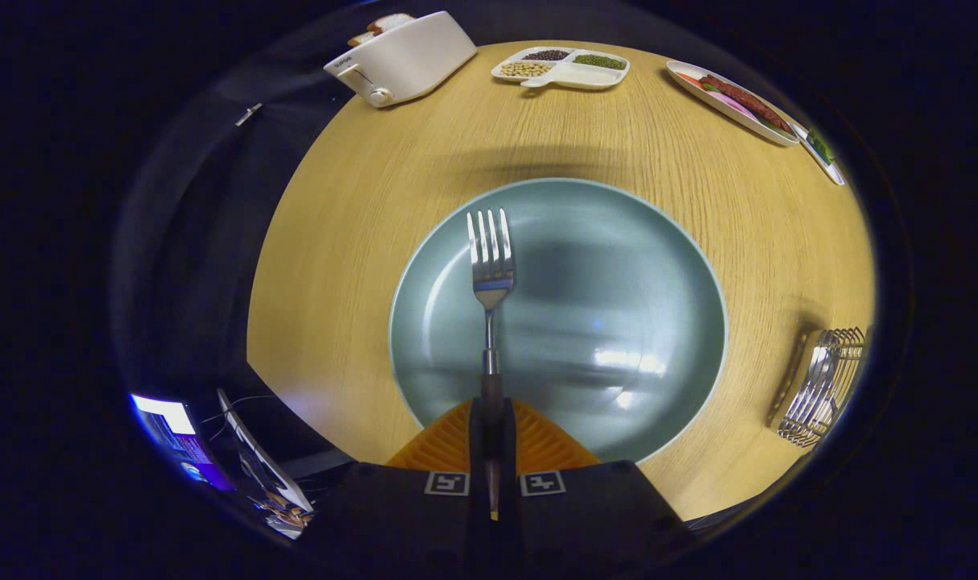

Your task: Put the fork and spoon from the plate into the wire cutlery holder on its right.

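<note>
1. A round wooden table [360, 242] carries everything.
2. A blue-green plate [618, 338] sits at its middle.
3. A wire cutlery holder [827, 387] stands to the plate's right.
4. Beyond lie a white toaster [404, 56], a divided snack tray [561, 68] and a food dish [731, 101].

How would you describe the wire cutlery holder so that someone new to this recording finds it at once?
Start at the big blue-green plate on the round wooden table, beyond the gripper, whose fingers are shut on the fork. To the plate's right, near the table's edge, stands the wire cutlery holder. It alone is bare metal wire; the other dishes are white trays.
</note>
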A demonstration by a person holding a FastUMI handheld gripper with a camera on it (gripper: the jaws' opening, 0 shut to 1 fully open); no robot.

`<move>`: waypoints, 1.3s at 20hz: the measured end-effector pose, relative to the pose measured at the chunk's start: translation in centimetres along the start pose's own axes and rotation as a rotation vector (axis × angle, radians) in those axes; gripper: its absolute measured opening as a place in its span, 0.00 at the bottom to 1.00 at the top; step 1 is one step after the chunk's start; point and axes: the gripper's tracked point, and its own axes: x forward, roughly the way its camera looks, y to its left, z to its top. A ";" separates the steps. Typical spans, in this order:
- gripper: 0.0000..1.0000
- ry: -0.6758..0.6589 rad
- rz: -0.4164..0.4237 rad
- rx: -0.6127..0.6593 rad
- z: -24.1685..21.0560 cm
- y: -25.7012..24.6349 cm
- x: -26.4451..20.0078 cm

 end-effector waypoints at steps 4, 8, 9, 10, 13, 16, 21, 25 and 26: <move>0.08 -0.029 0.030 -0.019 0.1 -0.9 -4.9; 0.08 -0.014 0.053 -0.034 -0.2 -3.6 -10.9; 0.08 -0.003 0.039 -0.045 -0.5 -4.7 -12.3; 0.08 0.001 0.013 -0.063 -0.7 -6.3 -13.7; 0.08 0.032 -0.032 -0.070 -1.7 -9.9 -17.4; 0.08 0.068 -0.067 -0.039 -2.5 -13.9 -20.0; 0.08 0.221 -0.126 -0.030 -5.9 -19.5 -21.9; 0.08 0.361 -0.122 0.029 -7.6 -21.2 -22.0; 0.08 0.376 -0.124 0.042 -7.4 -21.5 -21.8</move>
